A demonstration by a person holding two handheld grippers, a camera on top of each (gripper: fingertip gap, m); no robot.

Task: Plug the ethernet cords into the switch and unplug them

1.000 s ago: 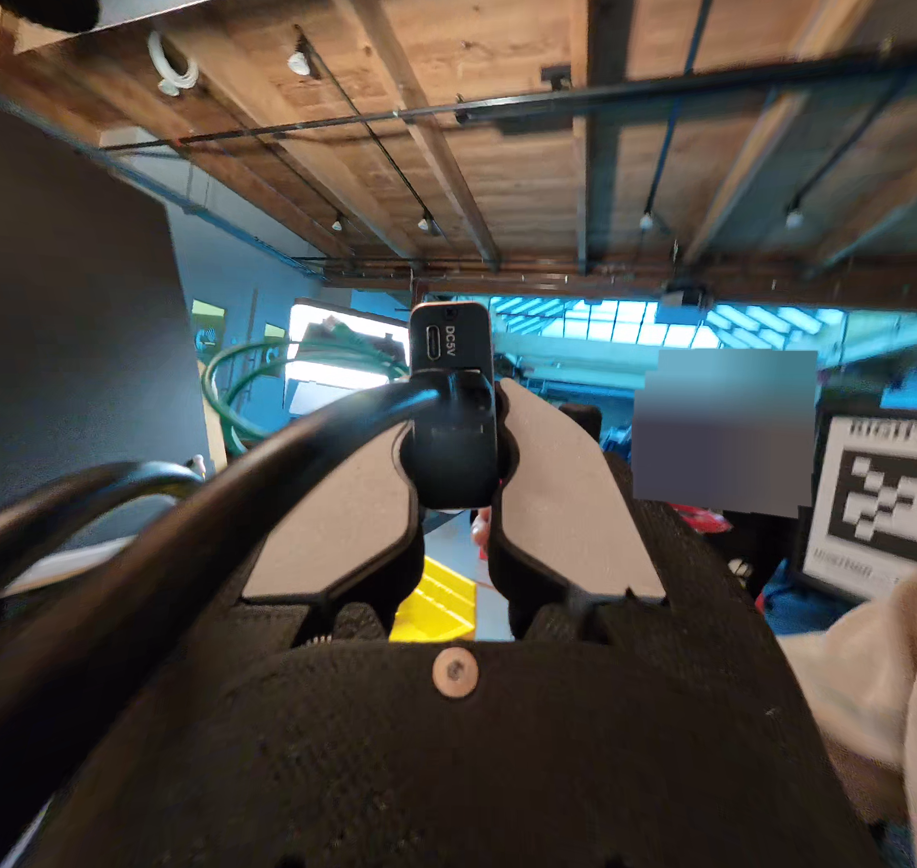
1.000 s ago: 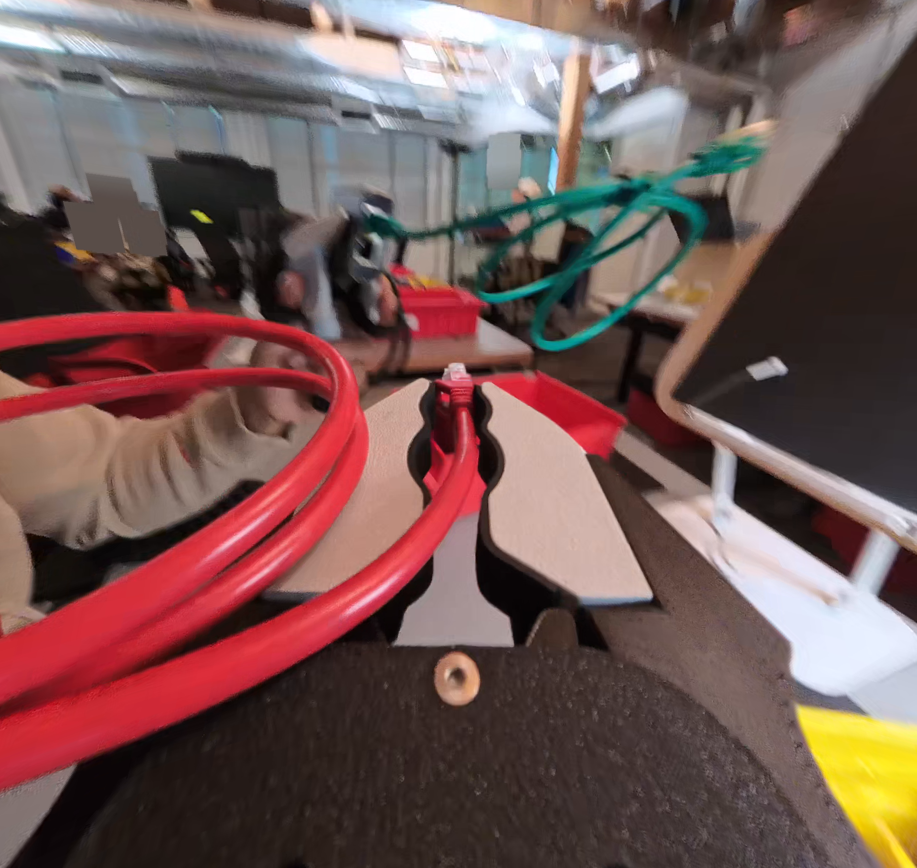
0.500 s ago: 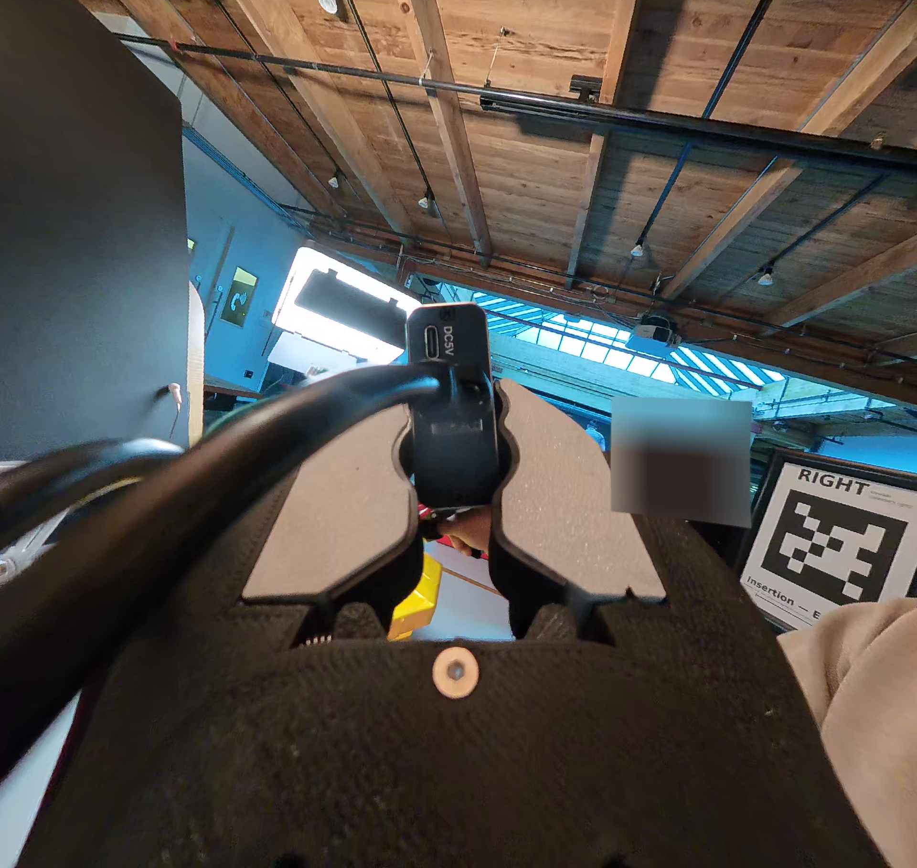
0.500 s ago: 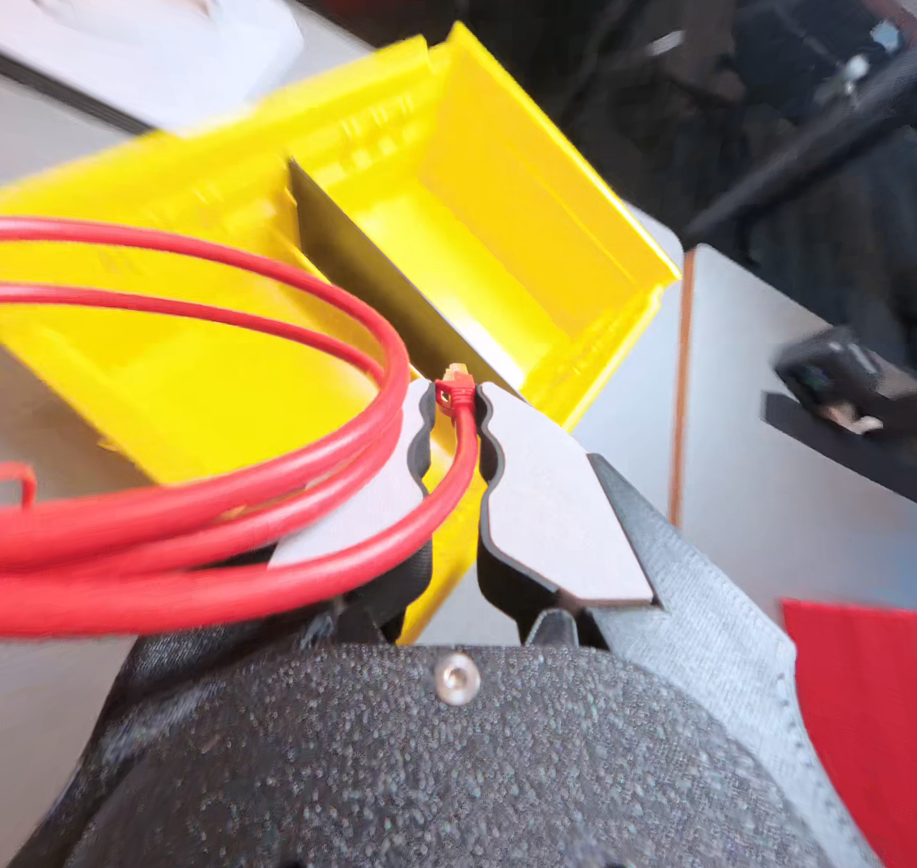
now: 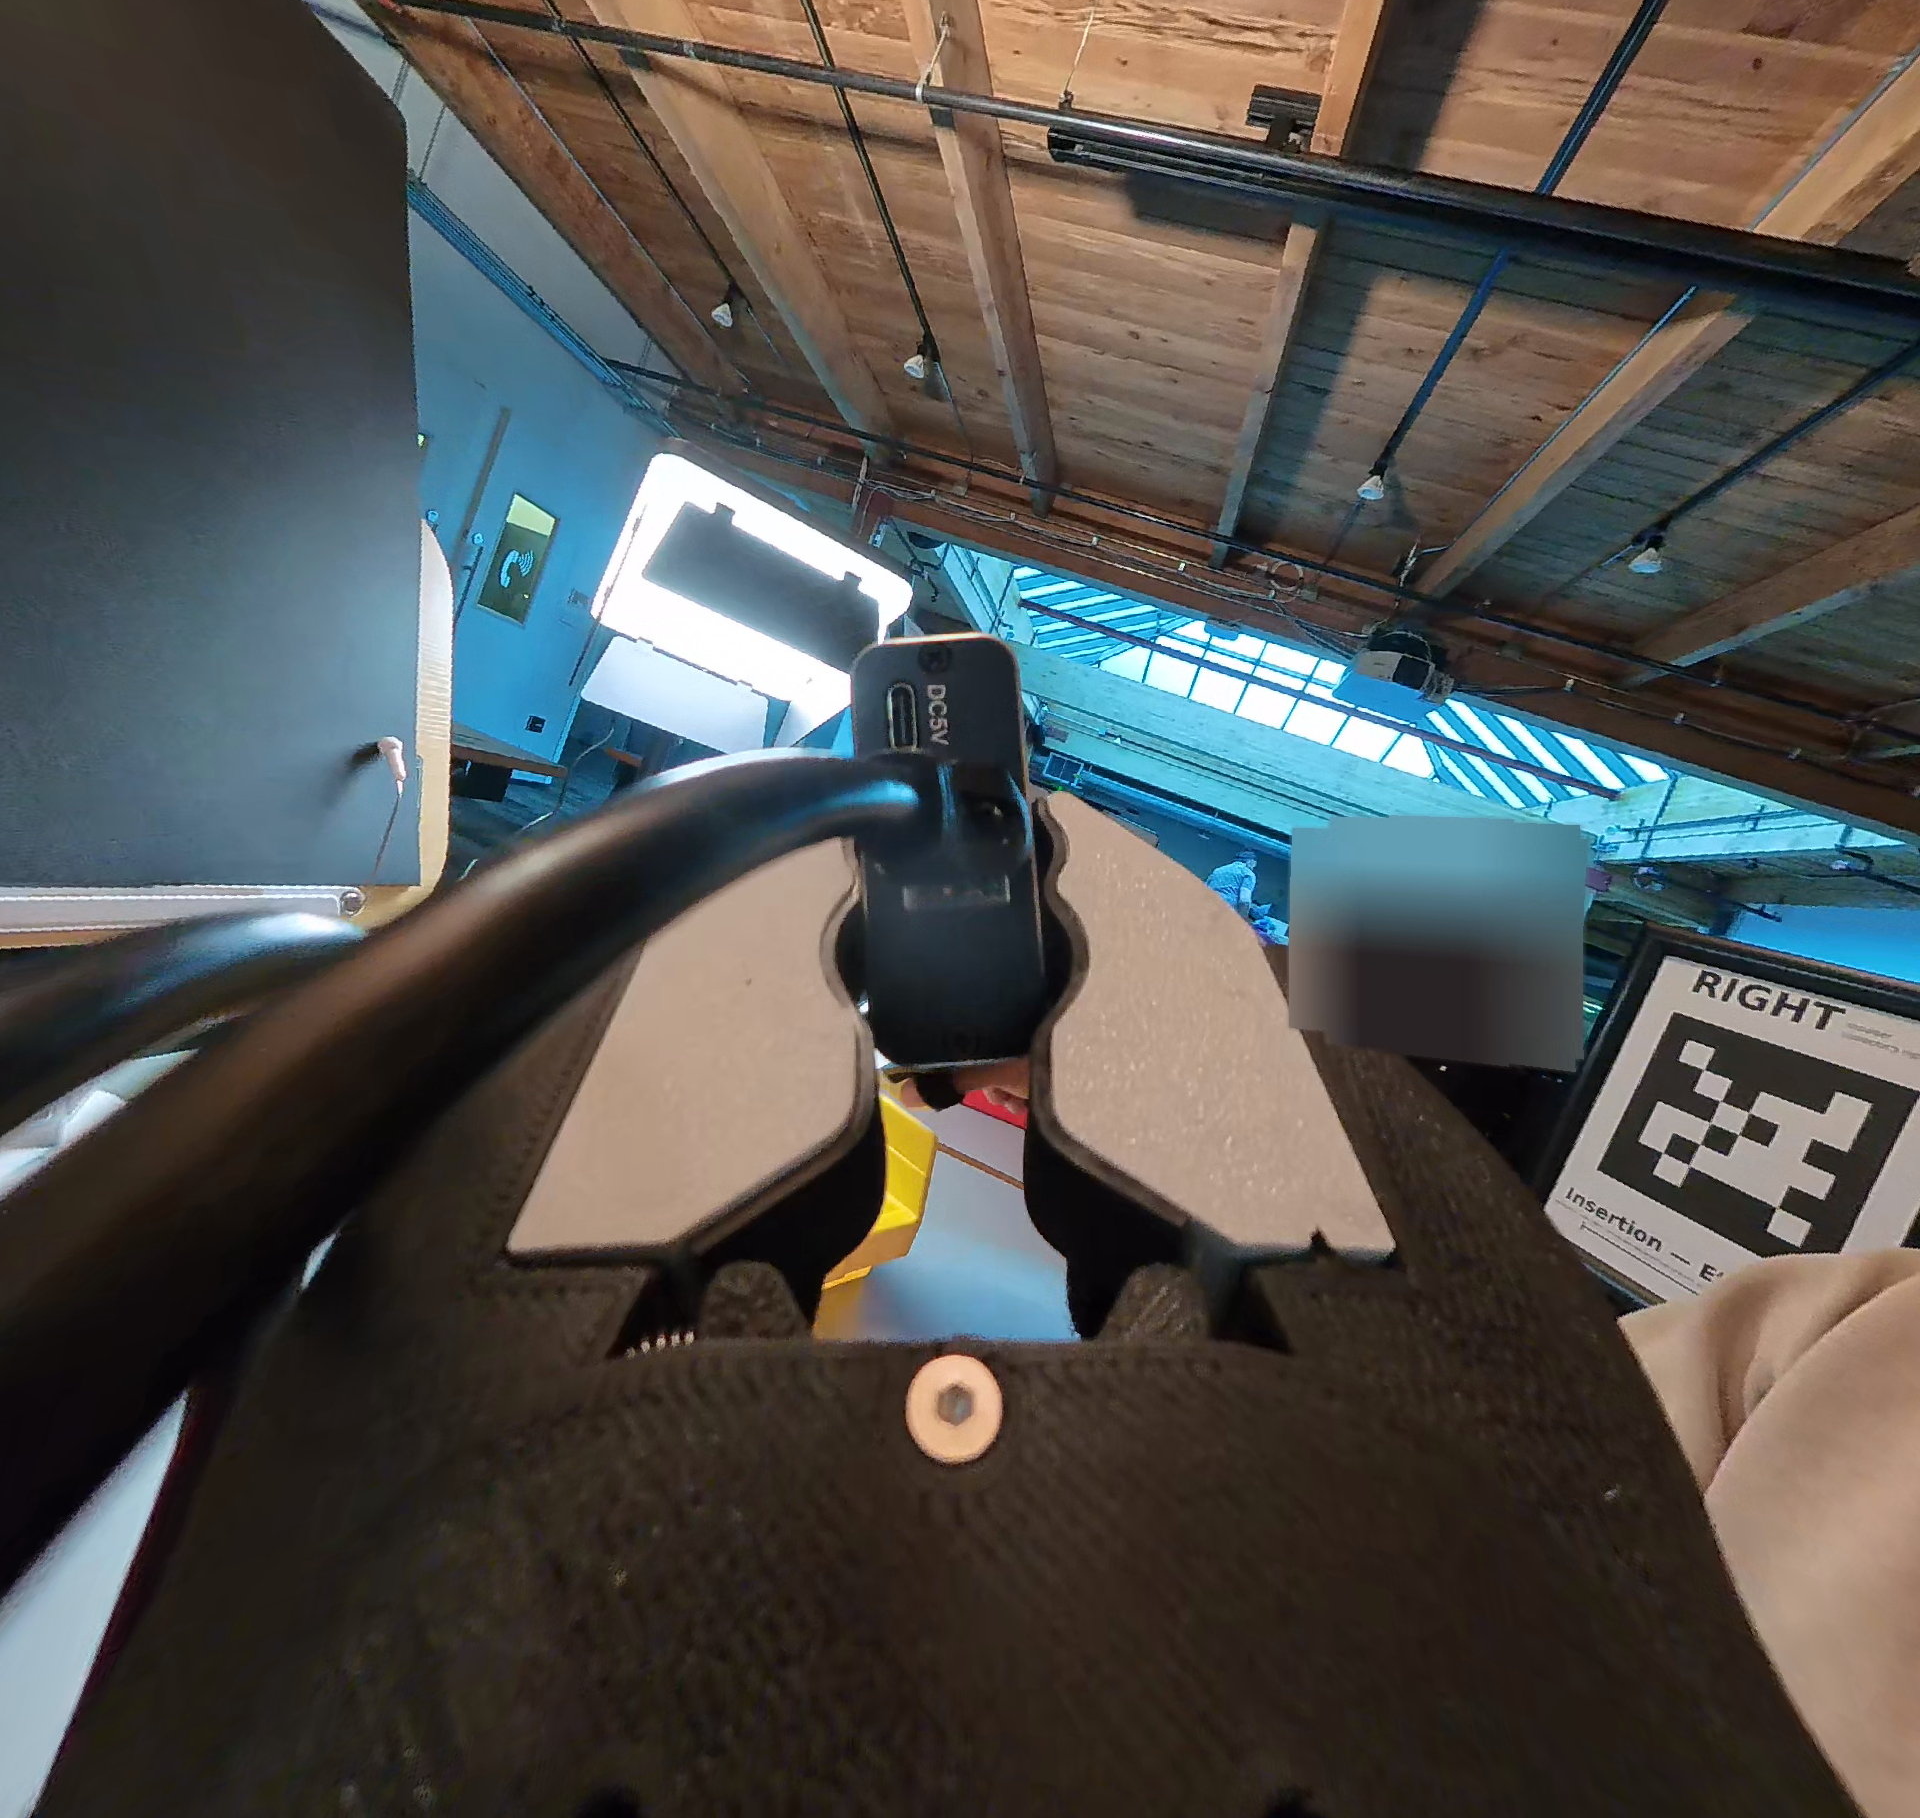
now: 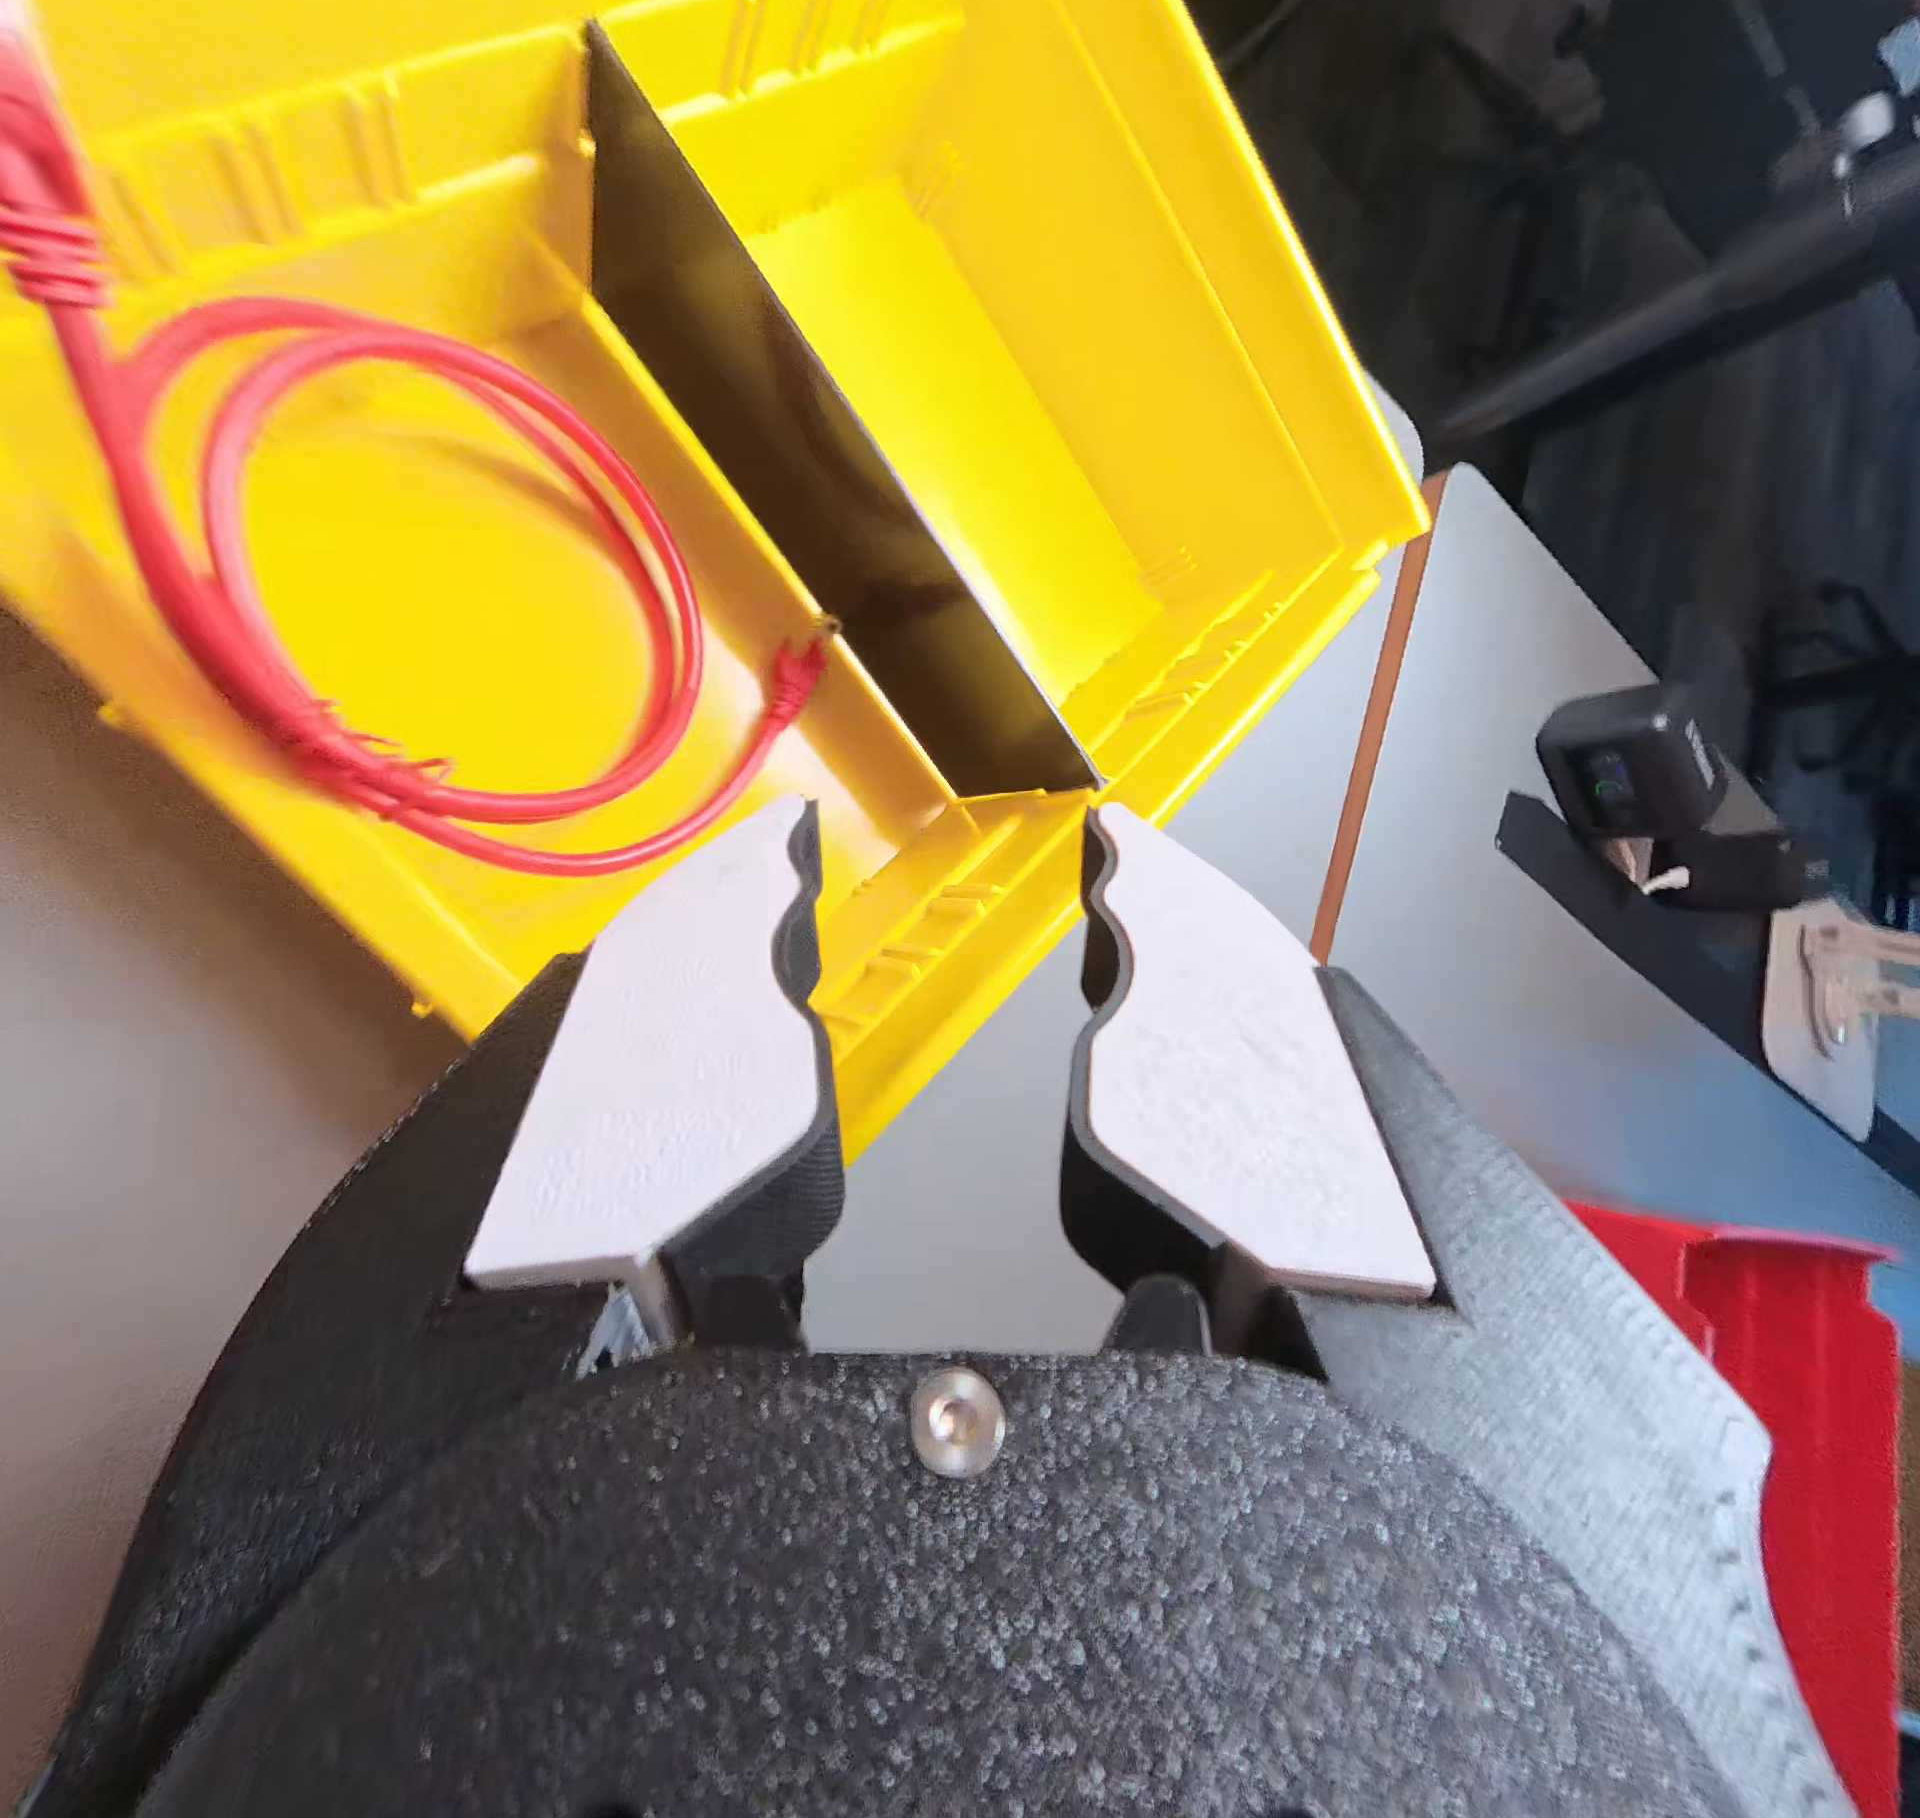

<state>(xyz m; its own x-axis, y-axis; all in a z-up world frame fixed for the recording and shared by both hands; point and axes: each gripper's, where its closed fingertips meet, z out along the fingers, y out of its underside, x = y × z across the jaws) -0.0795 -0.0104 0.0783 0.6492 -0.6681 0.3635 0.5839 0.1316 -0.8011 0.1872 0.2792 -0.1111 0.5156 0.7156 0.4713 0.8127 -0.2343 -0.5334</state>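
My left gripper (image 5: 951, 921) is shut on a small black switch (image 5: 948, 854) and holds it up, pointing toward the ceiling. A thick black cord (image 5: 436, 958) is plugged into the switch's left side and sweeps down to the left. My right gripper (image 6: 948, 875) is open and empty, just above the near rim of a yellow bin (image 6: 1195, 241). A coiled red ethernet cord (image 6: 447, 563) lies in the bin's left compartment. A dark divider (image 6: 821, 459) splits the bin in two. The right compartment holds nothing.
A grey table (image 6: 1475, 833) lies right of the bin, with a small black device (image 6: 1642, 771) on it. A red bin (image 6: 1808, 1405) sits at the lower right. In the left wrist view a black panel (image 5: 187, 397) stands at left and a marker board (image 5: 1756, 1124) at right, near a beige sleeve (image 5: 1808, 1519). The left gripper's tips are roughly 45 cm from the right gripper's.
My right gripper swung down over the yellow bin, opened and let go of the red cord, which now lies in the left compartment. My left gripper tilted slightly upward, still holding the switch.
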